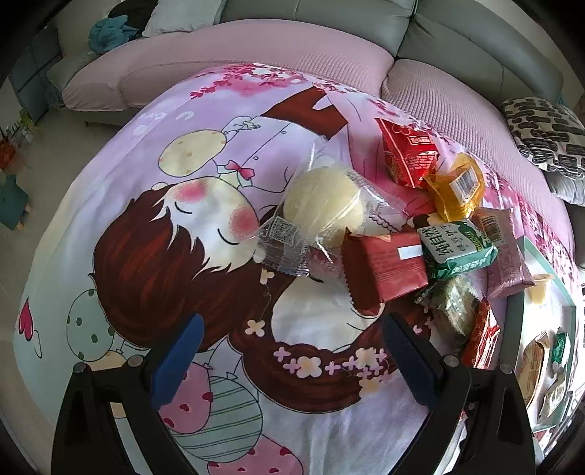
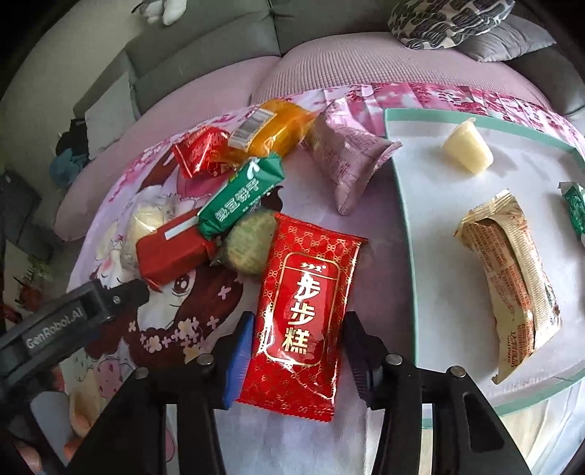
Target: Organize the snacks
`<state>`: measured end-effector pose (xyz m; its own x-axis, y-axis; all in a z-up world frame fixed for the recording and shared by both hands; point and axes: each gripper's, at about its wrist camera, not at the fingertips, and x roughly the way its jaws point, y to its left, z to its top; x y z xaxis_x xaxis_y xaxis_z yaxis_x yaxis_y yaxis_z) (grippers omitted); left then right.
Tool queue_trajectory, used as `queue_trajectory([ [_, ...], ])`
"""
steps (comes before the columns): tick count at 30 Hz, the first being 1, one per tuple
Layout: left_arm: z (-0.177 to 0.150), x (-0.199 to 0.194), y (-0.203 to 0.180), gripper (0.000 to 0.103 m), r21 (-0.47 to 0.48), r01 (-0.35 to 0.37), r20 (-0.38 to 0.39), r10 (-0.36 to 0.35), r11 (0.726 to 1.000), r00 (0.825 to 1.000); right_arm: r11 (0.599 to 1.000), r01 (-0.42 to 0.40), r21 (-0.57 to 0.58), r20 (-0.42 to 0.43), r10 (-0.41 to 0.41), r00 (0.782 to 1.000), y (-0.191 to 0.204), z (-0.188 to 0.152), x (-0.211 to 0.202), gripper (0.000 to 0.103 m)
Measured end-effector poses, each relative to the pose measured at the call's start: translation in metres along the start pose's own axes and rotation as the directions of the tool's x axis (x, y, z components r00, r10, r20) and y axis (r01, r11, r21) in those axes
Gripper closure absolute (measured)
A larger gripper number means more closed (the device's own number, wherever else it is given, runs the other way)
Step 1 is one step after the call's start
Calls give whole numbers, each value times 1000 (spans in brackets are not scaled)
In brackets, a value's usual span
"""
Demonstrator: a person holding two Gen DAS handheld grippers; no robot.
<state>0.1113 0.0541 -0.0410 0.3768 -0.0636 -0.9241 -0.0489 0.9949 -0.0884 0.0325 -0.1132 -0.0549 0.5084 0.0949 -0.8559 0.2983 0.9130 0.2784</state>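
- The left gripper (image 1: 289, 350) is spread wide and holds nothing; it hovers over the cartoon cloth (image 1: 153, 219), with the pile of snacks just ahead of its fingers.
- The right gripper (image 2: 298, 350) has its two jaws on both sides of one red gold-printed packet (image 2: 303, 310); whether the pads really press it, one cannot tell.
- On the cloth, the right wrist view shows seven more snacks in a loose pile: one dark red bar (image 2: 175, 252), one green packet (image 2: 241, 197), one round greenish cake (image 2: 248, 244), one small red packet (image 2: 197, 149), one orange packet (image 2: 270, 131), one pink packet (image 2: 347, 160), and one pale bun in clear wrap (image 2: 146, 223); several touch or overlap.
- The white tray with green rim (image 2: 402, 204) lies beside the pile; it carries three visible things: one pale jelly cup (image 2: 468, 149), one long beige packet (image 2: 512, 288), and one green packet at the edge (image 2: 574, 208), only partly seen.
- Behind stands a grey sofa (image 1: 438, 22) with one patterned cushion (image 1: 541, 131).
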Motion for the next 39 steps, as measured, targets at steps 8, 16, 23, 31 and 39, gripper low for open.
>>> queue_trajectory([
  [8,4,-10,-14,5,54,28,39,-30,998,999,1000,-13,16,70,11,997,-13,10,-27,56],
  [16,2,-13,-31,5,96,61,41,-65,994,997,997,-51,59,113,44,993,-31,18,-50,56],
  [23,-2,-4,-71,5,130,169,7,-172,977,985,999,-33,37,168,27,985,-46,28,-73,71],
  [31,-4,6,-82,5,86,195,-18,-194,977,981,997,-66,49,100,61,993,-61,23,-57,71],
  [39,0,35,-101,17,4,270,-85,-268,963,960,993,-81,88,117,70,991,-77,27,-66,71],
])
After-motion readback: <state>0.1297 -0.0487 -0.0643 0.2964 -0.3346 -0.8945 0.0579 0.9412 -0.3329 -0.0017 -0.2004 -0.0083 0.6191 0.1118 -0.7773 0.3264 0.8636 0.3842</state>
